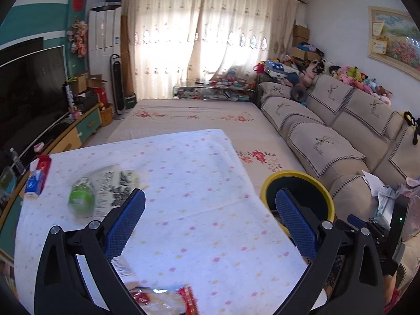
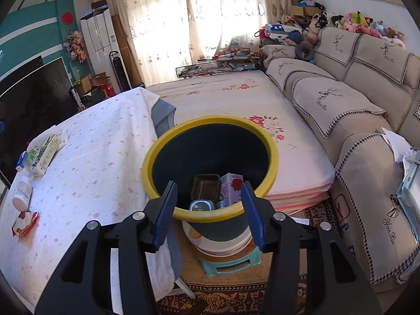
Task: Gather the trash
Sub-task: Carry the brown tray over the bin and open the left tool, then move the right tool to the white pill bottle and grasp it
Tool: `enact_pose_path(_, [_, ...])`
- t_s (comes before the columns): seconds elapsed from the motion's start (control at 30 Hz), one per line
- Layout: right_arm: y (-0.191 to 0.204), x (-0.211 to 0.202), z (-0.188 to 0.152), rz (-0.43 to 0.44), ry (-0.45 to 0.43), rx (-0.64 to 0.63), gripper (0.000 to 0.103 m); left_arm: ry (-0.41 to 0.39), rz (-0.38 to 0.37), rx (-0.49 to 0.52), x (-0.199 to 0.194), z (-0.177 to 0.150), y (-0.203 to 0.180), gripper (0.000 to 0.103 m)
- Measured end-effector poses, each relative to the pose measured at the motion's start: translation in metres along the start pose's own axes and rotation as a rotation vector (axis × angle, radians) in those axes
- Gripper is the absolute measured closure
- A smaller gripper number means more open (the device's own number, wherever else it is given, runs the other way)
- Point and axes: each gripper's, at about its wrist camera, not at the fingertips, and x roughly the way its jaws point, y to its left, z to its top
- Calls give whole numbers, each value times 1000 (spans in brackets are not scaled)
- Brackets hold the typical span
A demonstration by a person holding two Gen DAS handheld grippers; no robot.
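A dark bin with a yellow rim stands on a stool beside the table; it also shows in the left wrist view. Inside lie a brown tray, a pink strawberry carton and a clear container. My right gripper is open and empty over the bin's near rim. My left gripper is open and empty above the table. On the table lie a red-and-white wrapper, a green bottle, a printed box and a blue-red carton.
The table has a white dotted cloth. In the right wrist view a white bottle and the red wrapper lie at its left edge. A beige sofa runs along the right. A floral mat covers the floor.
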Motion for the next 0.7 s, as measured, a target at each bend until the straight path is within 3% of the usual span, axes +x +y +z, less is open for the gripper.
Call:
enact_pose_path(0.37, [112, -13, 5, 122, 7, -186, 45, -30, 198, -144, -73, -57, 136, 5])
enact_pose_path(0.7, [246, -7, -2, 329, 54, -353, 45, -61, 319, -248, -118, -95, 215, 5])
